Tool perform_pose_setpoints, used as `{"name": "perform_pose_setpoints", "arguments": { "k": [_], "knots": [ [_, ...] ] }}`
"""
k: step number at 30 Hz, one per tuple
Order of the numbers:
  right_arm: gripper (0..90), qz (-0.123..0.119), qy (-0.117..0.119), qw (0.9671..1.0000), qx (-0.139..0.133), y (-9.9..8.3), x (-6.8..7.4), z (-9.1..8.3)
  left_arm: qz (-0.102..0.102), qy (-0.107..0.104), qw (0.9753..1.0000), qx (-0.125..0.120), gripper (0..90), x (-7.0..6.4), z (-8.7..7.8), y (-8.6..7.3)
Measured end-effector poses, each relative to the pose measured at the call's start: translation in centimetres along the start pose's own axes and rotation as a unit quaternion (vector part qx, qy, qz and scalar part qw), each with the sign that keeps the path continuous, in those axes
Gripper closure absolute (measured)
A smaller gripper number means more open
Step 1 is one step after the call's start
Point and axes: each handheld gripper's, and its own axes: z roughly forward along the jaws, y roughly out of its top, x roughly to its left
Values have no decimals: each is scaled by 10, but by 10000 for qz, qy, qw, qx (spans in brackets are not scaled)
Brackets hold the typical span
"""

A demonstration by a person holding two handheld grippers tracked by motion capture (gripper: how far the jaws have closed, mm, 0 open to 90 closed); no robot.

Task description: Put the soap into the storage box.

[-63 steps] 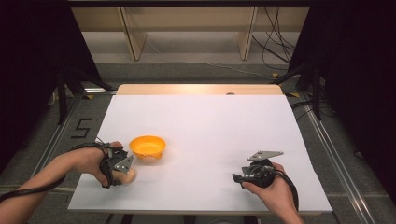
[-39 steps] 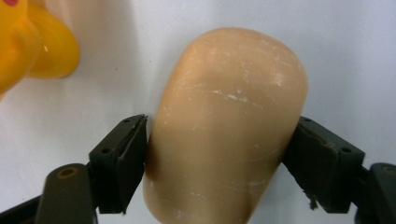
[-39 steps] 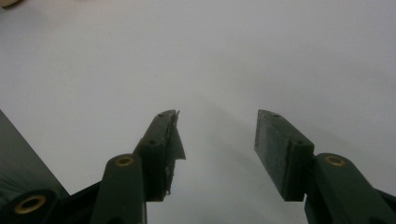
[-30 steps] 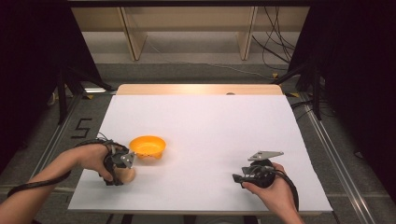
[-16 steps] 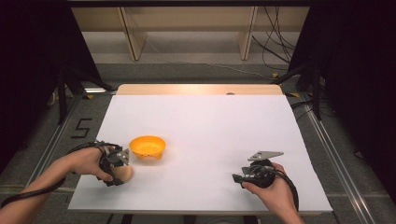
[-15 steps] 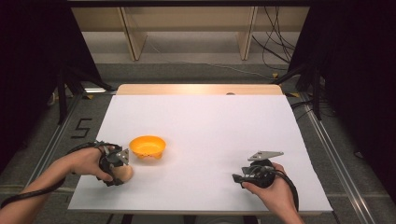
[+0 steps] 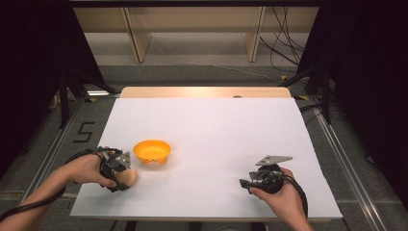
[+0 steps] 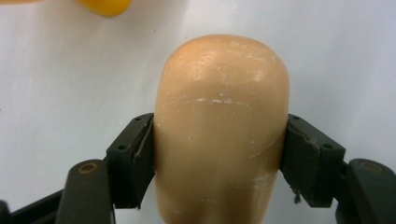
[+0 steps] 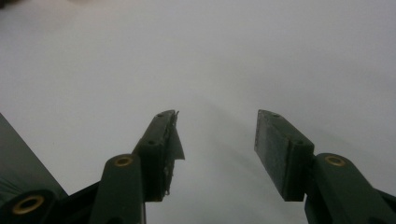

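Left gripper view: left gripper (image 8: 219,154) clamped on tan bread roll (image 8: 219,126); orange bowl (image 8: 105,5) beyond jaws, unfilled. Right gripper (image 9: 217,140) parted, empty.

**Matt jaws, waxy loaf, glossy bowl**

Up close in the left gripper view, the bread (image 8: 219,126) looks like moulded plastic: tan, smooth, a soft waxy sheen, with fine pale scuffs across its skin. The left gripper (image 8: 219,158) pinching it is matt black plastic, slightly grainy, brass-coloured pins shining at the joints. The bowl (image 7: 152,150) reads as glossy orange plastic, smooth all round. The table (image 7: 216,125) has a matt white top, paper-flat with no glare, and a pale wood strip along its far edge. The right gripper (image 9: 217,140) shows the same dull black plastic, its pads (image 9: 271,140) finely ribbed and rubbery, one frayed at the edge; its grey top plate looks like bare metal.
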Motion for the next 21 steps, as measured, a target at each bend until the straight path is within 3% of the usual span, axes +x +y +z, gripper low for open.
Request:
{"name": "perform_pose_setpoints", "arguments": {
  "k": [4, 15, 20, 21],
  "knots": [
    [494, 78, 91, 9999, 90, 1, 0, 0, -53, 5, 10000, -68, 318, 0, -1, -2],
    [492, 85, 25, 10000, -25, 0, 1, 1, -64, 95, 9996, -252, 319, 0, -8, -7],
    [490, 115, 31, 9999, -26, 1, 2, 1, -163, 122, 9991, -363, 319, -3, -9, -7],
    [490, 338, 74, 9994, 68, 0, 5, 0, -153, 111, 9992, -344, 319, -3, -10, -7]
  ]
}}
